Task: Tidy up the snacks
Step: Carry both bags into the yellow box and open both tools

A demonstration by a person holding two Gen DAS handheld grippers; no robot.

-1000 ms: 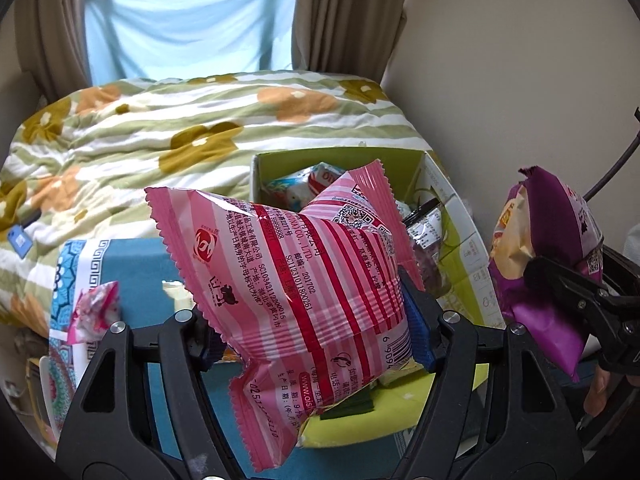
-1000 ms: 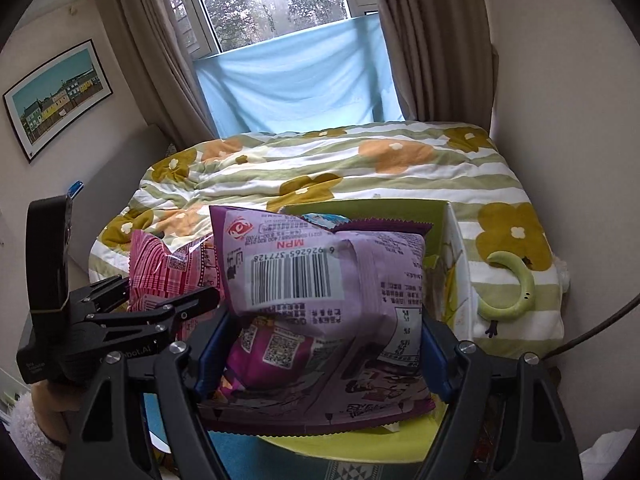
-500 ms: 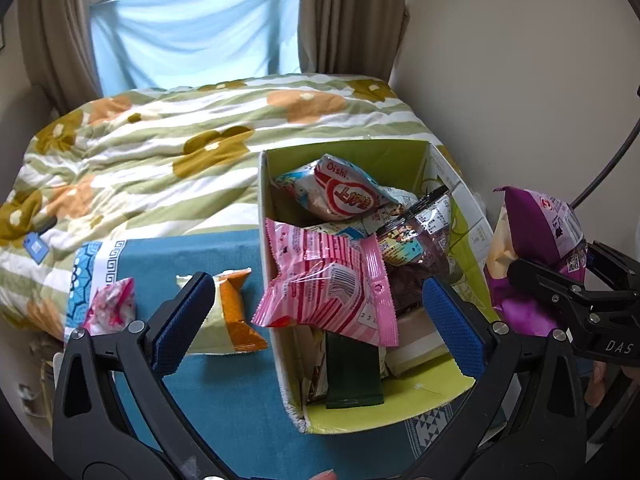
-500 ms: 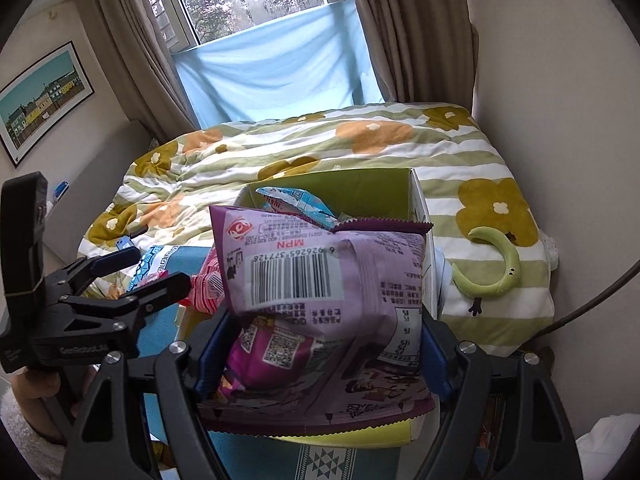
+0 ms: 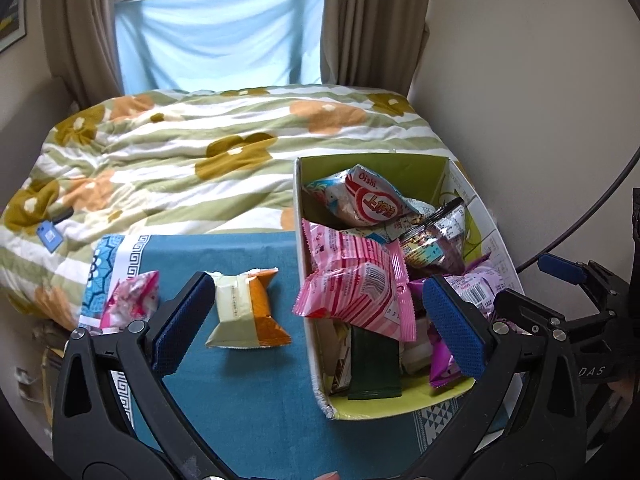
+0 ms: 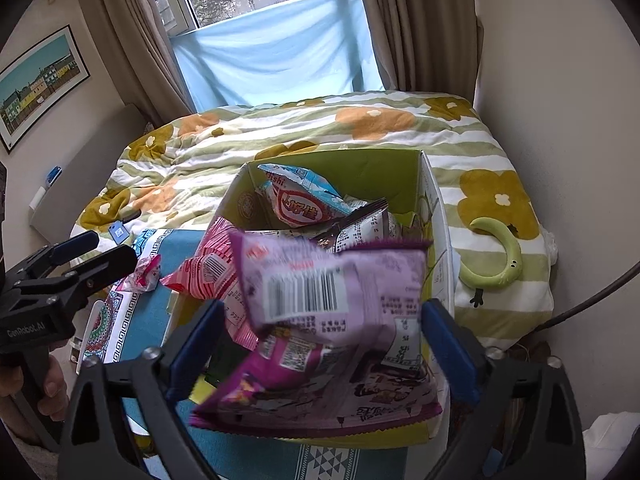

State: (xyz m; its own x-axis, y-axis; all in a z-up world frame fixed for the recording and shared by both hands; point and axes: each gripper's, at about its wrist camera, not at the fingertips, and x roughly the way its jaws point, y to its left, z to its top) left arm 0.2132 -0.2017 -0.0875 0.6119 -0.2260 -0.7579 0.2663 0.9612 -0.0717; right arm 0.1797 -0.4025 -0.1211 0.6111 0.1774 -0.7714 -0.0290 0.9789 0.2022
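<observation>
Left wrist view: left hand-held gripper (image 5: 320,316) spread wide, empty; pink striped packet (image 5: 356,280) lies in the snack box (image 5: 298,240) at the bed's right edge. Right wrist view: right hand-held gripper (image 6: 320,344) jaws opening, blurred purple packet (image 6: 336,300) loose between them, above the box.

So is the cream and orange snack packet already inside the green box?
No, the cream and orange packet lies on the blue cloth, outside the green box, to its left in the left wrist view.
</observation>
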